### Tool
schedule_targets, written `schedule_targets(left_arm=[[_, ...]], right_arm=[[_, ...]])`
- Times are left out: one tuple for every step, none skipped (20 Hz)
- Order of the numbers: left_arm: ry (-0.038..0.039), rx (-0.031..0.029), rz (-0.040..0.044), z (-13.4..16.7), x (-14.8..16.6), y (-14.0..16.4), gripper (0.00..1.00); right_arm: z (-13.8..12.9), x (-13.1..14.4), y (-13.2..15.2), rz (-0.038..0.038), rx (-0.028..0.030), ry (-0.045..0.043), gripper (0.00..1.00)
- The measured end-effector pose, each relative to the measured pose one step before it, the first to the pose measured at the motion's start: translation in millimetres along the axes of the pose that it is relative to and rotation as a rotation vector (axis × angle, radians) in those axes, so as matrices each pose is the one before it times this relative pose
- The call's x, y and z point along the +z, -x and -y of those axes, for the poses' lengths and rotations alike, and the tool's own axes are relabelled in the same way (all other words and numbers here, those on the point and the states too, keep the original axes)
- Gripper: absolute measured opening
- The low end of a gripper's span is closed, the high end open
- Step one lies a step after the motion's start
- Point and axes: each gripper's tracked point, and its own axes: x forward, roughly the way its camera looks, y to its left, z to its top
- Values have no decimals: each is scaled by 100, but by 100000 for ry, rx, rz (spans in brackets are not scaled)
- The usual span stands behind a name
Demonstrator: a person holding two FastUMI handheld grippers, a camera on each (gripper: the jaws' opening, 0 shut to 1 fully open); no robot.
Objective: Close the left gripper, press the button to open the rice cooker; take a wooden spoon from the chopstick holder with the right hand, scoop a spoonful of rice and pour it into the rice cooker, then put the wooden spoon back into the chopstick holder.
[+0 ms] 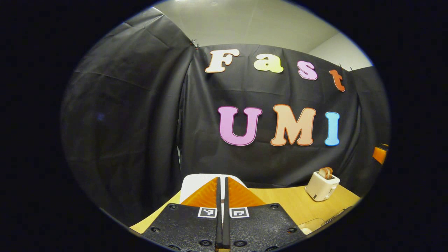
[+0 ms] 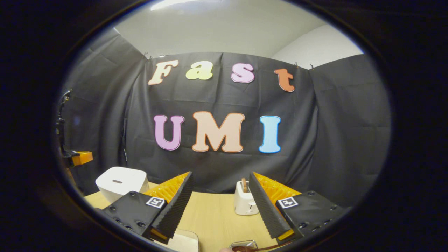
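Observation:
My left gripper (image 1: 222, 179) is shut, its two fingers pressed flat together with nothing between them. It points at the white rice cooker (image 1: 196, 182), which sits just behind the fingertips; I cannot tell whether they touch it. In the right gripper view the rice cooker (image 2: 120, 181) stands at the left with its lid down. My right gripper (image 2: 220, 175) is open wide and empty above the wooden table (image 2: 213, 213). At the bottom edge lies a clear holder rim (image 2: 244, 244) with a brown handle (image 2: 259, 248) across it, mostly cut off.
A white toaster (image 1: 322, 186) with toast in its slots stands at the back of the table, and the toaster (image 2: 245, 202) is between my right fingers. A clear container (image 2: 182, 242) lies near the front edge. An orange object (image 2: 79, 157) hangs on a black stand at the left.

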Motion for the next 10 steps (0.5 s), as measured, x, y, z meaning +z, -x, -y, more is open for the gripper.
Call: schedule_targets(left_arm=[[156,-545,-1199,-182,-367,-517,0],[44,-837,-956,-176,-468,-654,0],[-434,-306,-656,-179,-344,-627,0],[-60,-1079,-984,-65,-361,-750,0],[298,-853,-64,15,-205,-554,0],[387,-558,45,-145,-121,-656,0],[333,-484,-597,-134,-375,-619,0],[258,-735,-672,-68,-551,-533,0],[265,-943,-953,106,-388,-459,0],[84,-757,-1412,70,-634,-647,0]], right_arm=[[-98,-65,102,-233,-464,506,99],[23,-28,110,-271,-681,606,99],[78,-236,99,-304,-726,598,99],[25,-58,133,-260,-755,459,99],[-32,-193,102,-405,-673,284,99],[55,-141,160,-404,-758,133,99],[82,-209,31,-527,-894,283,99],[90,-171,198,-543,-943,305,99],[91,-233,33,-636,-832,291,99],[42,-84,73,-629,-789,291,99]])
